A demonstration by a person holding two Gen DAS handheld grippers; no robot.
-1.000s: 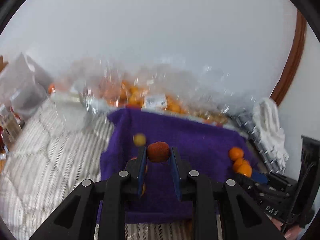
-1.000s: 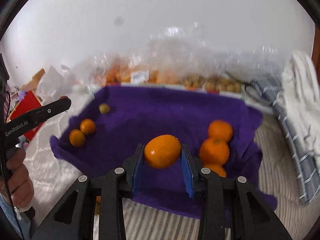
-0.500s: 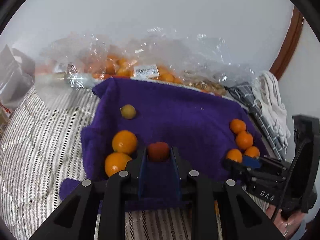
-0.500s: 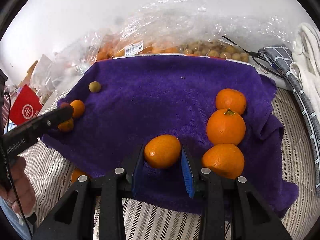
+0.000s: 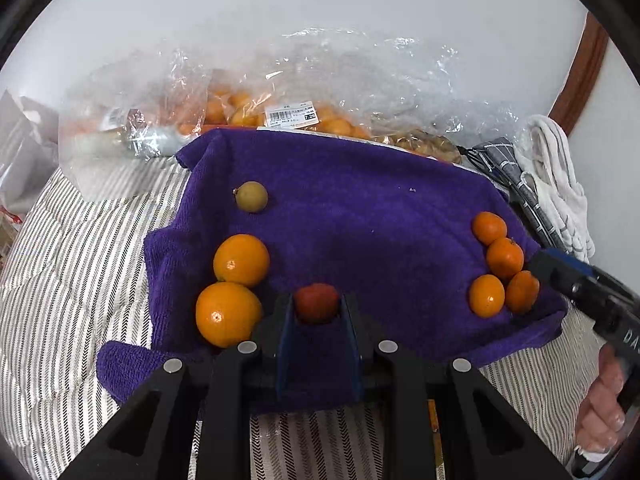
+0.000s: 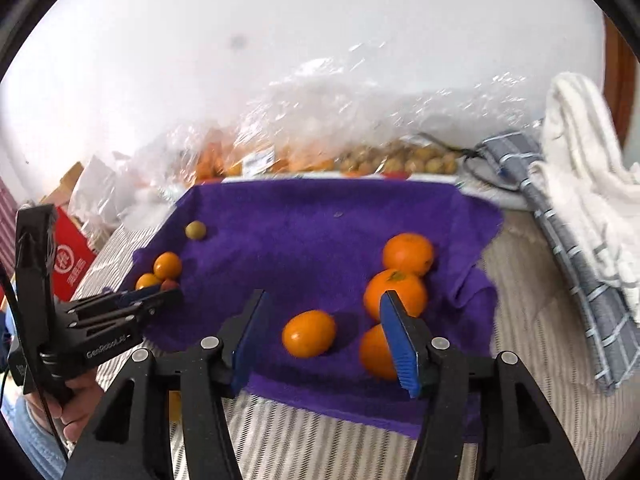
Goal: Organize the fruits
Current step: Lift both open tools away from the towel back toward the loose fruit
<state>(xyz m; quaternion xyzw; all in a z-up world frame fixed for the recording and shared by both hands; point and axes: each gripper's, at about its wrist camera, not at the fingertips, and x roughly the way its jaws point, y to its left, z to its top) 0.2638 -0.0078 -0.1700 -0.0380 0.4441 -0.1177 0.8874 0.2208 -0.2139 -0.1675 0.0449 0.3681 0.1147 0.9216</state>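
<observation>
A purple towel (image 5: 360, 216) lies on a striped bedspread; it also shows in the right wrist view (image 6: 304, 236). My left gripper (image 5: 317, 308) is shut on a small red fruit (image 5: 316, 302), low over the towel's near left part, beside two oranges (image 5: 228, 312) and a small yellow-green fruit (image 5: 251, 197). My right gripper (image 6: 326, 328) is open; a mandarin (image 6: 309, 333) lies on the towel between its fingers. Three more mandarins (image 6: 396, 292) lie just right of it. The left gripper shows in the right wrist view (image 6: 160, 298).
Clear plastic bags of oranges (image 5: 280, 116) and small brown fruits (image 6: 404, 160) lie behind the towel against the white wall. A checked cloth (image 6: 576, 272) and white towel (image 6: 588, 168) lie to the right. A red box (image 6: 70, 264) stands to the left.
My right gripper has opened and let go of the mandarin, which now lies on the towel by the other three. My left gripper has lowered closer to the towel, still holding the red fruit.
</observation>
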